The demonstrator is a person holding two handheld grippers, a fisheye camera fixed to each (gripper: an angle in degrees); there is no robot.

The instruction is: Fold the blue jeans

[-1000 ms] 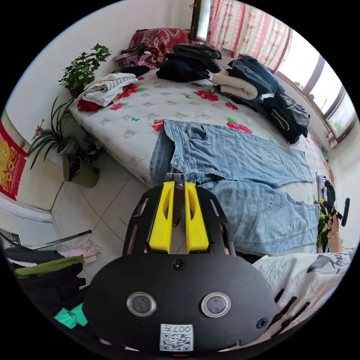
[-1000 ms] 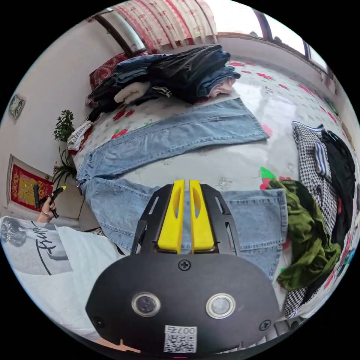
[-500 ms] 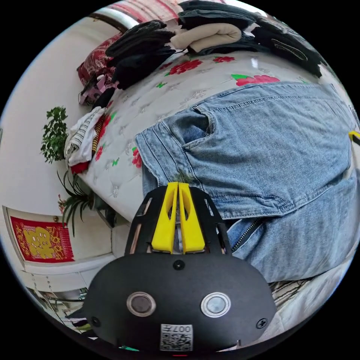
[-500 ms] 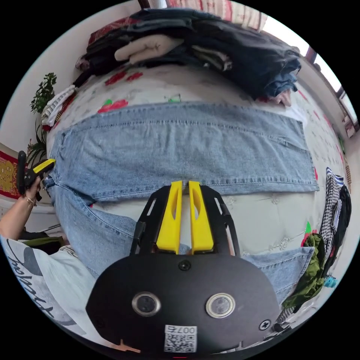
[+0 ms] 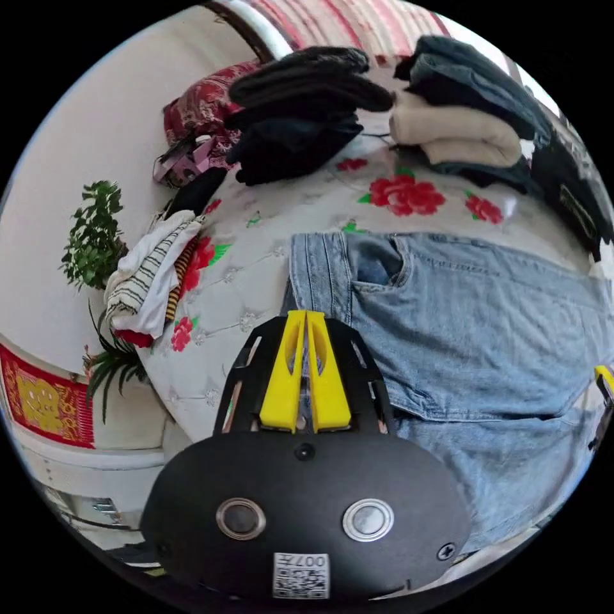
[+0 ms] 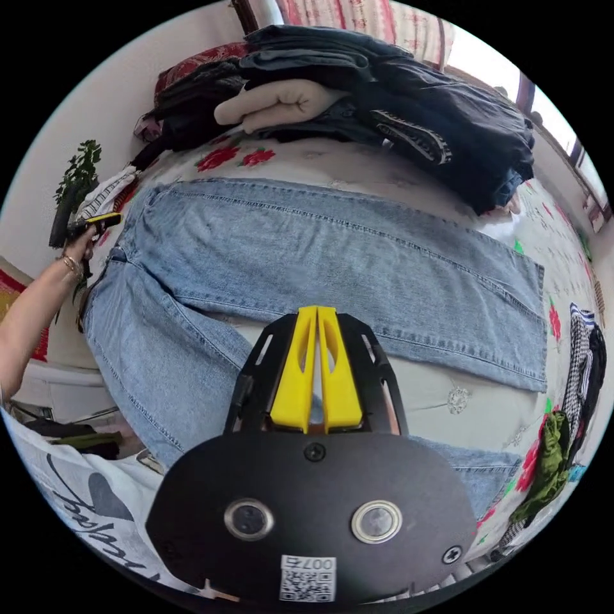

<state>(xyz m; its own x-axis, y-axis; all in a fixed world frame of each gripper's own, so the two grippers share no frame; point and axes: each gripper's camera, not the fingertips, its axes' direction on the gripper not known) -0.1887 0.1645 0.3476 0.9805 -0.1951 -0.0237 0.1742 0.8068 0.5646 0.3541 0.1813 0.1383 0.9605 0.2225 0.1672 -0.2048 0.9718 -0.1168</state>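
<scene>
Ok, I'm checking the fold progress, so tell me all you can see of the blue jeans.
The blue jeans are light, faded denim with visible seams and a pocket, lying flat on the flowered bed cover, legs spread apart, not yet folded together. The left gripper is at the waistband, the right gripper above the nearer leg.

Bare mattress (image 6: pixel 448 396) lies open between the 2 legs of the jeans (image 6: pixel 332 249); stacked clothes (image 6: pixel 384 109) block the far edge, and a green garment (image 6: pixel 550 467) crowds the hem end.
</scene>
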